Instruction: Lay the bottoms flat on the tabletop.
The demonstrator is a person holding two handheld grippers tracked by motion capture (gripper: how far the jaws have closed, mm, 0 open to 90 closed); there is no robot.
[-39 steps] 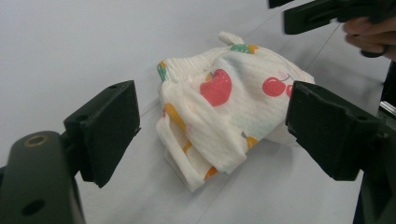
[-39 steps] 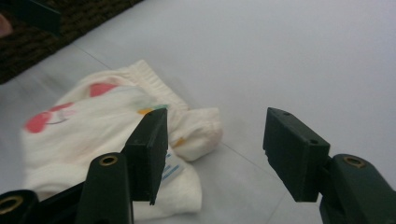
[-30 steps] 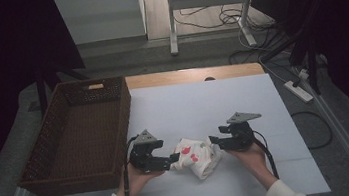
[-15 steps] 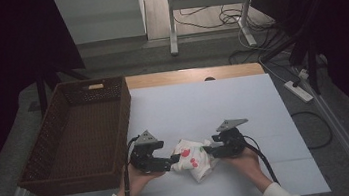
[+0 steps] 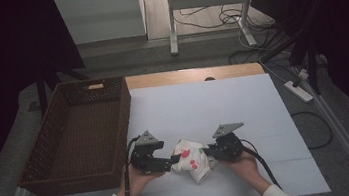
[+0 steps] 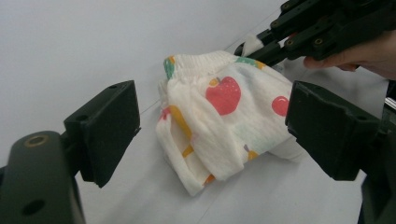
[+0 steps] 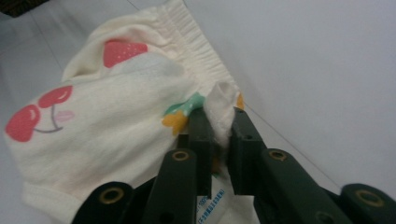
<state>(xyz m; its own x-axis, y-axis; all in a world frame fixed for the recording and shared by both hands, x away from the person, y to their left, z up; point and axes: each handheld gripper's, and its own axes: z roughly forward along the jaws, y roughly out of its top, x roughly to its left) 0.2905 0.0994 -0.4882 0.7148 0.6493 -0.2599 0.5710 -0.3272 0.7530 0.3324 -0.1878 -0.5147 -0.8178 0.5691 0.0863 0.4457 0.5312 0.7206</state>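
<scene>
Cream garment [image 5: 191, 158] lies bunched on the white table [image 5: 203, 104], between the two grippers. Right gripper [image 7: 217, 122] pinches a fold at its ribbed edge; left gripper [image 6: 212, 126] stands spread, jaws flanking the cloth without touching. Print: red apples, cherries, green and orange marks (a label shows near the pinch). Both hands [image 5: 137, 177] rest low at the table's near edge.

The left gripper [image 5: 163, 163] sits low over the tabletop [image 5: 203, 104] in the person's left hand [image 5: 137, 178], its jaws spread wide and pointing right. The right gripper [image 5: 208, 153], held in the right hand [image 5: 243, 162], points left toward it, jaws pinched together on a fold of cloth [image 7: 219, 105].
</scene>
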